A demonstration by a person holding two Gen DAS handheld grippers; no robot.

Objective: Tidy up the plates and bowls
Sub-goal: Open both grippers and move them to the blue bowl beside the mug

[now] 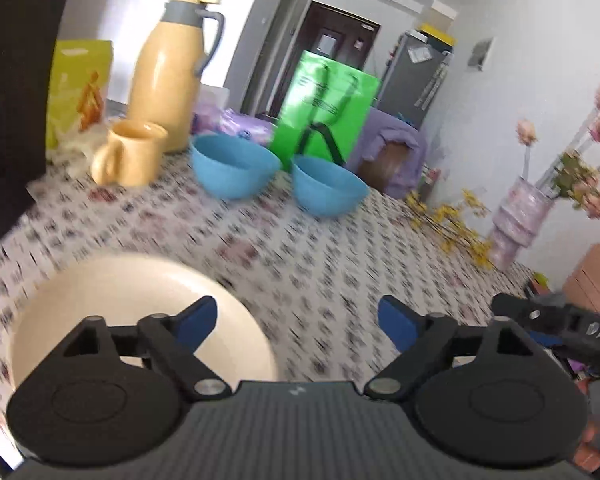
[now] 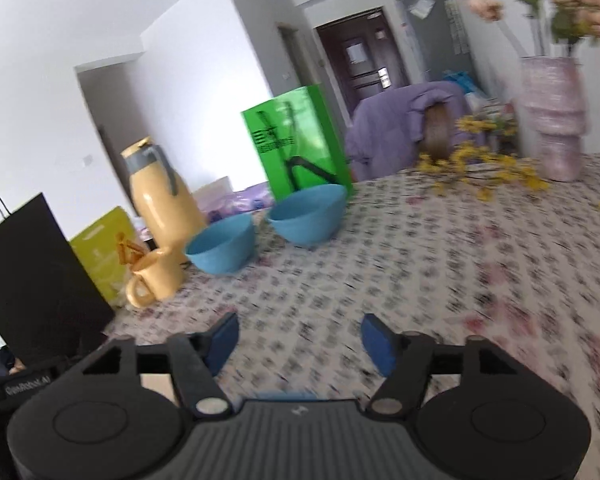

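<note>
Left gripper (image 1: 296,322): jaws spread wide, nothing between the pads; cream plate (image 1: 132,300) lies on the patterned tablecloth (image 1: 340,248) beneath its left finger. Right gripper (image 2: 298,340): jaws spread, empty, over bare cloth. Two blue bowls, left bowl (image 1: 234,166) and right bowl (image 1: 328,186), stand side by side near the far edge, just before a green bag (image 1: 324,108); yellow mug (image 1: 132,152) and thermos (image 1: 168,76) beside them.

I see white walls (image 2: 180,20) in bright daylight, a dark door (image 2: 364,60) down the hall, a grey fridge (image 1: 414,76), a purple-draped chair (image 2: 404,128), and my desk (image 2: 420,260) under floral cloth.
</note>
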